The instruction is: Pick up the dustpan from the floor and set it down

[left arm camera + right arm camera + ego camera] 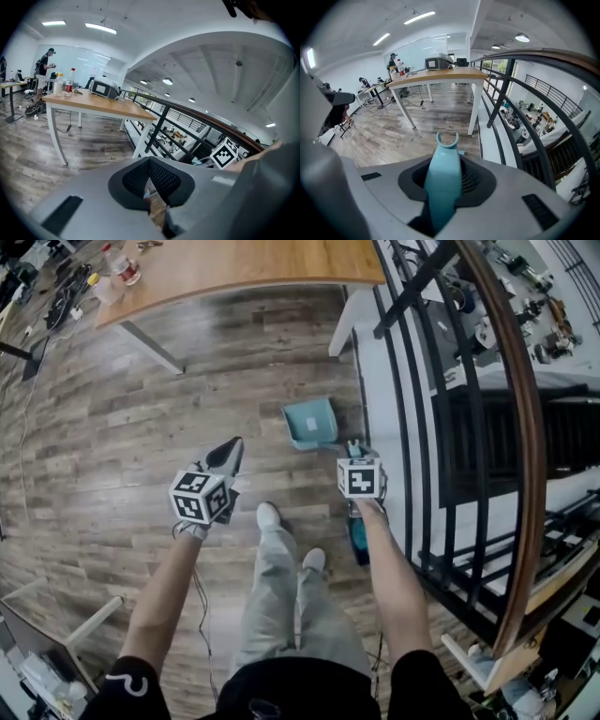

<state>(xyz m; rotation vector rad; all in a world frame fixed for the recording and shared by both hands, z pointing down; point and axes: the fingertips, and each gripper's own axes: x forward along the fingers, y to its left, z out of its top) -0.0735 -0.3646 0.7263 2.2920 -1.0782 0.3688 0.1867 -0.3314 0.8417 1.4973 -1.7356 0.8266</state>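
A teal dustpan point(309, 421) lies on the wood floor by the railing, just ahead and left of my right gripper point(356, 454). That gripper point(445, 174) is shut on a teal handle point(443, 183) whose forked tip point(447, 139) sticks out past the jaws. Whether this handle joins the pan I cannot tell. A teal and dark piece point(359, 540) shows under my right forearm. My left gripper point(231, 448) hovers to the left of the pan, its fingers together in a point and nothing between them point(151, 180).
A black railing with a wooden rail point(506, 427) runs along the right, with a drop behind it. A wooden table point(234, 268) stands ahead, its white leg point(342, 324) near the railing. The person's shoes point(269, 515) are between the grippers. Other people stand far off.
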